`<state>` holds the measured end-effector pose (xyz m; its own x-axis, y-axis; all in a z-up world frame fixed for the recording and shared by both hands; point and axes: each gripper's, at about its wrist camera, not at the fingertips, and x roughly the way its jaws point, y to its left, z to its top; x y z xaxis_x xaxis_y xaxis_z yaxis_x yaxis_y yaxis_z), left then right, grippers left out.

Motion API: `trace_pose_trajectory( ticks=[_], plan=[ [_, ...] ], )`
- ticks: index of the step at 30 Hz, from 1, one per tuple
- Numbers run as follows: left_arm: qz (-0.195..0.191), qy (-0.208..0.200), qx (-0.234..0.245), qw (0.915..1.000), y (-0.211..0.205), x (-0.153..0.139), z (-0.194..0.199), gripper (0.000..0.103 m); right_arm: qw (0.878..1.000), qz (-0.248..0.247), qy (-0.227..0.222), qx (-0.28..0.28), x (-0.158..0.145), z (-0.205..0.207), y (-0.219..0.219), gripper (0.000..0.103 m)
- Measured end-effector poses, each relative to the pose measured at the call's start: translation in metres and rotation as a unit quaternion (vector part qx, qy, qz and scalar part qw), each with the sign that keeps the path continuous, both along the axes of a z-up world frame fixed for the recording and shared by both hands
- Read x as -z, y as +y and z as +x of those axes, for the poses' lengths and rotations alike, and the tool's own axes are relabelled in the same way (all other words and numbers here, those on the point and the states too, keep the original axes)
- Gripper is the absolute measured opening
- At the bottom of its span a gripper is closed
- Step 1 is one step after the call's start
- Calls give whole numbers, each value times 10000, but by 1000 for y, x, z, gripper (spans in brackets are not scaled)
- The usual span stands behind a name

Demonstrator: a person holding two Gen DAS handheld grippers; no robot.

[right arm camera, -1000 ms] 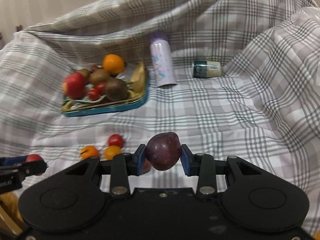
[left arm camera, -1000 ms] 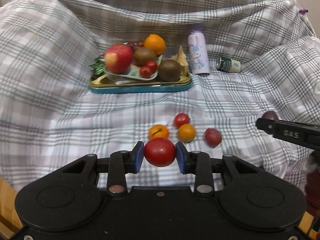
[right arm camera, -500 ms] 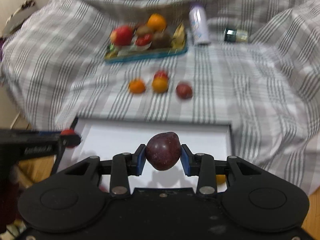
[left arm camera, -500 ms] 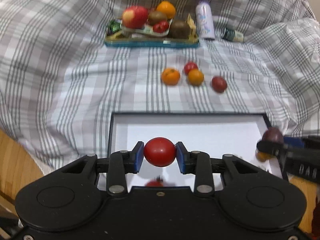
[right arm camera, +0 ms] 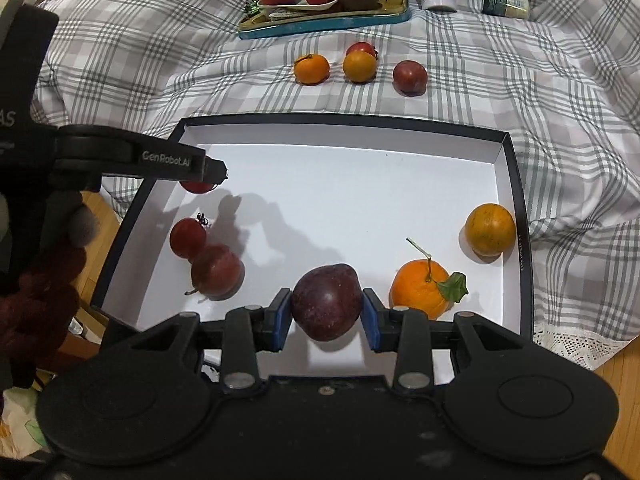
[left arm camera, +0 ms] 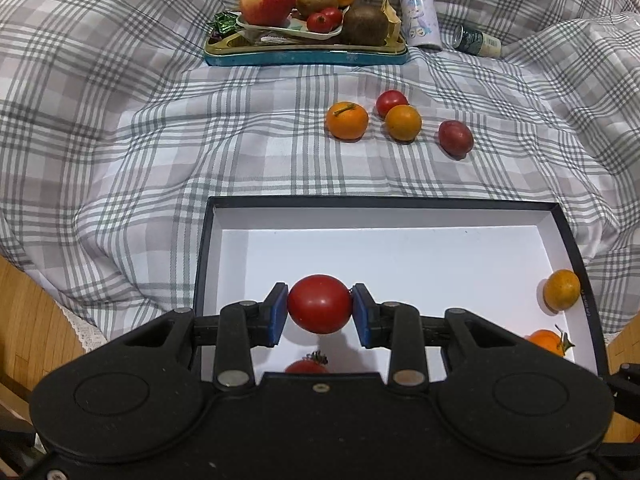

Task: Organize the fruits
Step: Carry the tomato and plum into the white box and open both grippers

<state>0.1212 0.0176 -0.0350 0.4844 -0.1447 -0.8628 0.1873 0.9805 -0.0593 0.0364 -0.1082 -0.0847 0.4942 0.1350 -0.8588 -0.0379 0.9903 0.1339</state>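
Note:
My left gripper (left arm camera: 319, 310) is shut on a red tomato (left arm camera: 319, 309) and holds it over the left part of a black-rimmed white box (left arm camera: 384, 203). My right gripper (right arm camera: 326, 307) is shut on a dark purple plum (right arm camera: 326, 301) above the box's near middle (right arm camera: 344, 120). In the box lie a small tomato (right arm camera: 187, 237), a reddish plum (right arm camera: 216, 270), an orange with a leaf (right arm camera: 419, 289) and a yellow-orange citrus (right arm camera: 489, 229). On the checked cloth beyond lie two oranges (left arm camera: 346, 120), (left arm camera: 403, 122), a tomato (left arm camera: 391, 101) and a plum (left arm camera: 455, 137).
A teal tray (left arm camera: 306, 56) at the back holds an apple, kiwis, an orange and small tomatoes. A white bottle (left arm camera: 418, 8) and a small green jar (left arm camera: 477, 40) lie to its right. Wooden floor shows at the near corners. The left gripper reaches into the right wrist view (right arm camera: 206, 180).
Both grippers have drawn back and lowered from above the cloth to over the white box, each still holding its fruit. The box has come fully into view.

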Motion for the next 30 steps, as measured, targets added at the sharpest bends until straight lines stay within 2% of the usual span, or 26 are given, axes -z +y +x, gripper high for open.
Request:
trace_pose_trajectory(
  ticks=[12, 18, 30],
  plan=[
    [4, 125, -63, 9999, 4, 3, -2, 43, 9998, -182, -86, -20, -3, 11, 3, 38],
    [41, 175, -146, 9997, 6, 7, -2, 43, 9988, -423, -230, 5, 1, 20, 6, 38],
    [113, 218, -186, 9995, 7, 10, -1, 43, 9987, -418, -303, 42, 5, 32, 9, 39]
  ],
)
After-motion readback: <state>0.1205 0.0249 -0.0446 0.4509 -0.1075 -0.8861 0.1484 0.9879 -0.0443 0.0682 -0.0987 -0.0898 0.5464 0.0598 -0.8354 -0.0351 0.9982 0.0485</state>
